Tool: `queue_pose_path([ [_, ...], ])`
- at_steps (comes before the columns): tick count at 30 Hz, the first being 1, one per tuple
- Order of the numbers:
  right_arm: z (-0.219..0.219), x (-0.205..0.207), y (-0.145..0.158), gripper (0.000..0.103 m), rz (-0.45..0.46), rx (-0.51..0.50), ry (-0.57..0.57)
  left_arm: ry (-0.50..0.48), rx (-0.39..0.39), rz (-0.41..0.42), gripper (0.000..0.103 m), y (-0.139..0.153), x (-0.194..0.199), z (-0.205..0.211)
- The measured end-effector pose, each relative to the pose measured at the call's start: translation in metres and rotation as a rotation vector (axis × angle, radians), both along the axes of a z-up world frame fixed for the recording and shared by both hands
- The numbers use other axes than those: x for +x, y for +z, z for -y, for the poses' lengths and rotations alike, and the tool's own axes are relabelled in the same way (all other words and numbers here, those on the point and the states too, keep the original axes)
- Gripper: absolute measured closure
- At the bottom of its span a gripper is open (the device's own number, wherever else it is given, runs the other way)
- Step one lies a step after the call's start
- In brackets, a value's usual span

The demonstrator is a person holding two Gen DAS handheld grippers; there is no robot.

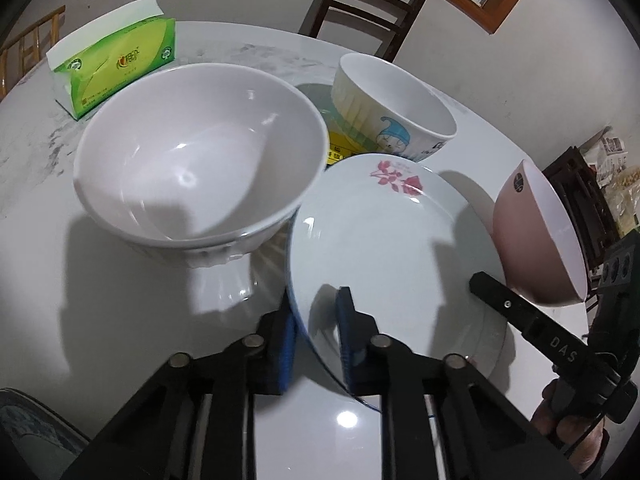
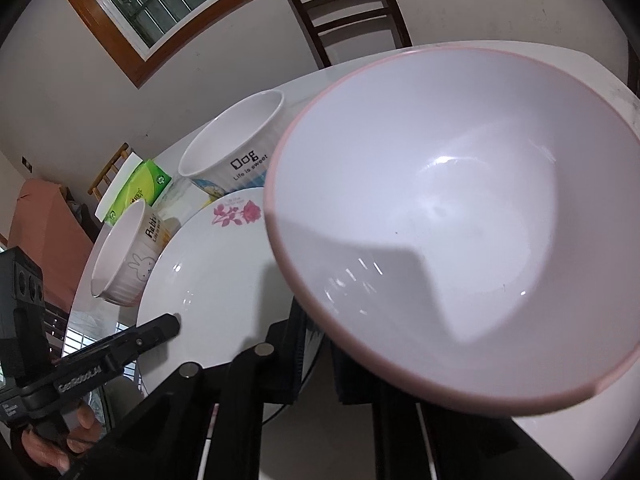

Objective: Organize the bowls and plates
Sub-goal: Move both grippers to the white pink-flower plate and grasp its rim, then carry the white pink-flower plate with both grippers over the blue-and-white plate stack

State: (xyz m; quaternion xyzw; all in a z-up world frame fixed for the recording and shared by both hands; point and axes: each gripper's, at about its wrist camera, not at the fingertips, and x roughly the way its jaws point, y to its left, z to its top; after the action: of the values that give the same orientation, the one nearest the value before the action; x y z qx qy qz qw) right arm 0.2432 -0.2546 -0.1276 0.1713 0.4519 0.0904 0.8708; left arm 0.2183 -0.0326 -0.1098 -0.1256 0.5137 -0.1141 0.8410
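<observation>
A white plate (image 1: 380, 240) with a pink flower print lies in front of me. My left gripper (image 1: 316, 314) is shut on its near rim, one blue pad under it and one on top. A pink bowl (image 2: 460, 220), white inside, hangs tilted over the plate's right side (image 1: 532, 236). My right gripper (image 2: 320, 346) is shut on its lower rim, and the bowl hides one finger. A white footed bowl (image 1: 200, 152) stands left of the plate. A cartoon-printed bowl (image 1: 392, 108) marked "Dog" (image 2: 236, 148) stands behind it.
A green tissue pack (image 1: 116, 68) lies at the far left of the white table (image 1: 40, 240). A dark wooden chair (image 1: 360, 4) stands behind the table. A blue-patterned dish (image 1: 24, 420) shows at the near left corner. A hand (image 2: 60, 440) holds the left gripper.
</observation>
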Motion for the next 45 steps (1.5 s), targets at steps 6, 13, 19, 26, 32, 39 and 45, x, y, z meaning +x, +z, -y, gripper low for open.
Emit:
queue_pose_path([
  [6,0.000,-0.014,0.000,0.092,-0.008,-0.006,-0.001,-0.022,0.003,-0.020,0.089,0.001,-0.012,-0.001],
  [13,-0.002,-0.045,0.000,0.092,-0.022,-0.012,0.002,-0.047,0.002,-0.045,0.090,0.003,-0.045,-0.002],
  [19,-0.005,-0.075,0.000,0.092,-0.041,-0.013,0.013,-0.055,-0.017,-0.078,0.090,0.003,-0.077,-0.007],
  [26,-0.010,-0.109,-0.001,0.092,-0.063,-0.026,0.035,-0.080,-0.012,-0.103,0.090,0.005,-0.109,-0.009],
  [32,-0.009,-0.128,0.000,0.092,-0.056,-0.035,0.042,-0.107,0.006,-0.072,0.090,0.006,-0.123,-0.002],
  [39,-0.013,-0.136,0.006,0.092,-0.046,-0.041,0.047,-0.106,0.009,-0.053,0.090,0.011,-0.125,-0.003],
  [45,-0.015,-0.138,0.010,0.092,-0.035,-0.050,0.054,-0.102,0.005,-0.043,0.090,0.014,-0.129,-0.007],
])
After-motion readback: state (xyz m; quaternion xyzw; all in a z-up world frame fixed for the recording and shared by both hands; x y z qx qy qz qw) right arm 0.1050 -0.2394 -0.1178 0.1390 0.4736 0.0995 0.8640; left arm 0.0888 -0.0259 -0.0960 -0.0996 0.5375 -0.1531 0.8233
